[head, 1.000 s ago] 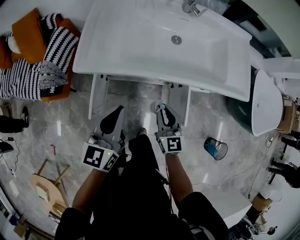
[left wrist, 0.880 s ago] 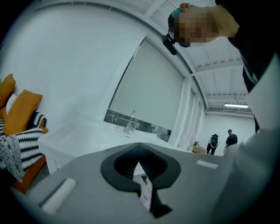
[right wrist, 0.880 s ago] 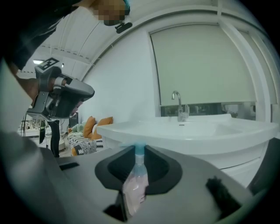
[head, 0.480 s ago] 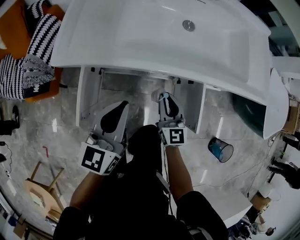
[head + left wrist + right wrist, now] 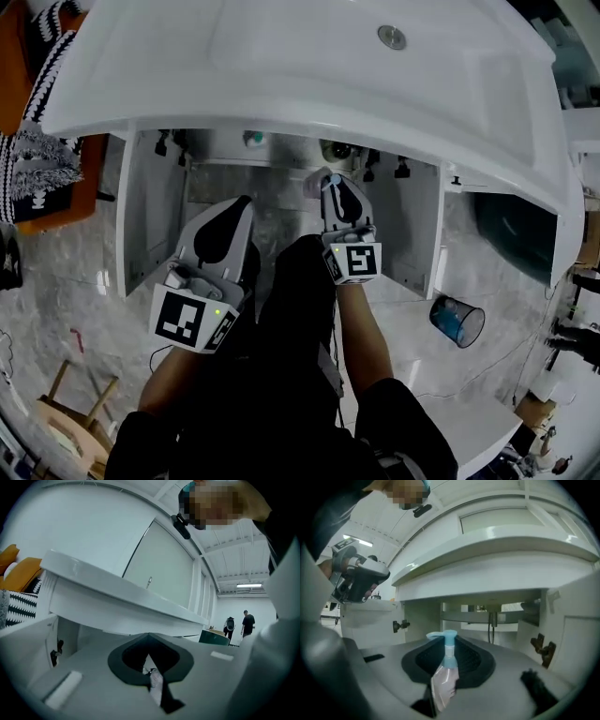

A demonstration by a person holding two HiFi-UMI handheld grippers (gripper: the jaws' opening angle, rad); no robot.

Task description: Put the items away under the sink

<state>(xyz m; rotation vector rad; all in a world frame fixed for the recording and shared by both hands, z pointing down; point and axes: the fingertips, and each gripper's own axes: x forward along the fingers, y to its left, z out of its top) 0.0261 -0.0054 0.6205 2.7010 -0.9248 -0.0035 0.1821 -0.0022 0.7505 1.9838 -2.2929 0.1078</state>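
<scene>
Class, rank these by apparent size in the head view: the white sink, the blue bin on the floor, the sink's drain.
white ceramic sink
blue round bin
round metal drain
The bin is farther away; true size unsure.

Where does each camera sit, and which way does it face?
Head view: on the person's head, looking steeply down at sink, open cabinet, forearms, left gripper, right gripper.
Left gripper view: on the left gripper, facing the sink's edge; jaws hold a small pale item.
Right gripper view: on the right gripper, facing into the cabinet; jaws hold a pump bottle.
Both gripper views show the sink.
</scene>
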